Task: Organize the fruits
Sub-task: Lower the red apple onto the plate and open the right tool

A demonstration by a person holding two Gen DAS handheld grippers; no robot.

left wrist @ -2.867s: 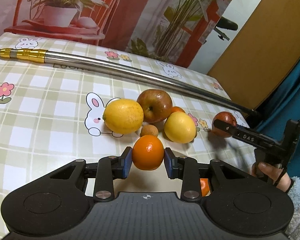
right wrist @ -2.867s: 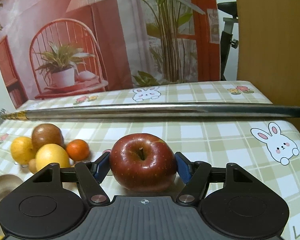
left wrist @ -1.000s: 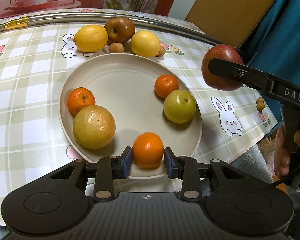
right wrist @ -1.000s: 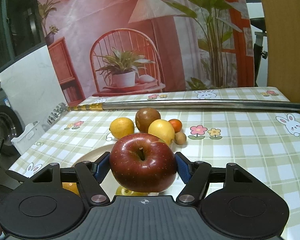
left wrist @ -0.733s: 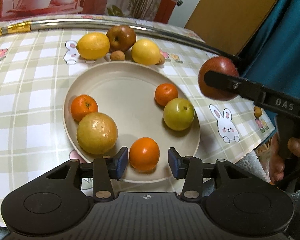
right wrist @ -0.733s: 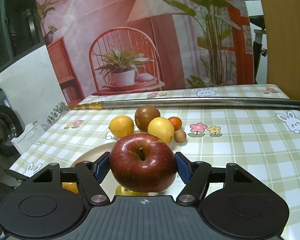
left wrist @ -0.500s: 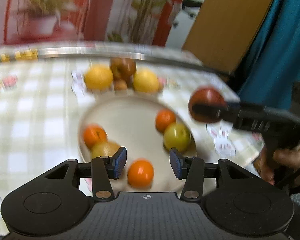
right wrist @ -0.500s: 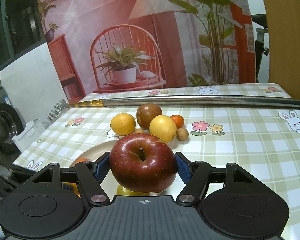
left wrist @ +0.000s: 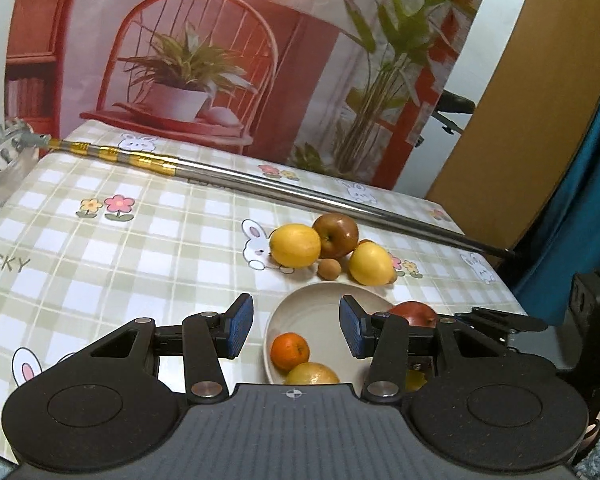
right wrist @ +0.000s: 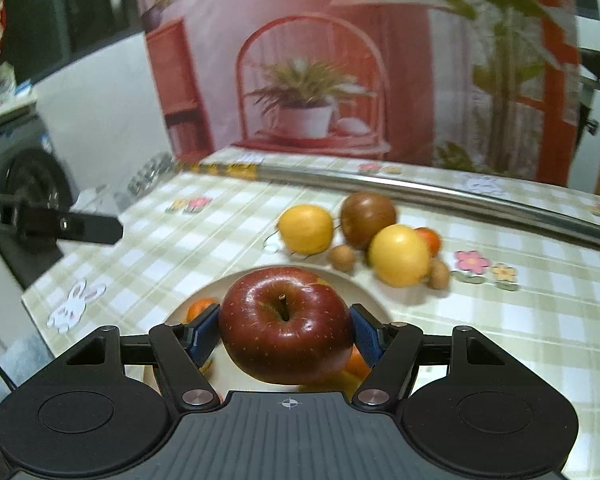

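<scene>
My left gripper is open and empty, raised above the near rim of the beige plate. A small orange and a yellow-brown fruit lie in the plate. My right gripper is shut on a red apple and holds it over the plate; the apple also shows in the left wrist view. Beyond the plate lie two lemons, a brown apple and a small brown fruit.
A long metal pole lies across the checked tablecloth behind the fruit. A small orange and another small brown fruit sit by the right lemon. The table's edge is near on the left in the right wrist view.
My left gripper let go of the orange in the plate, opened, and lifted and tilted up toward the far fruit. My right gripper brought the apple over the plate.
</scene>
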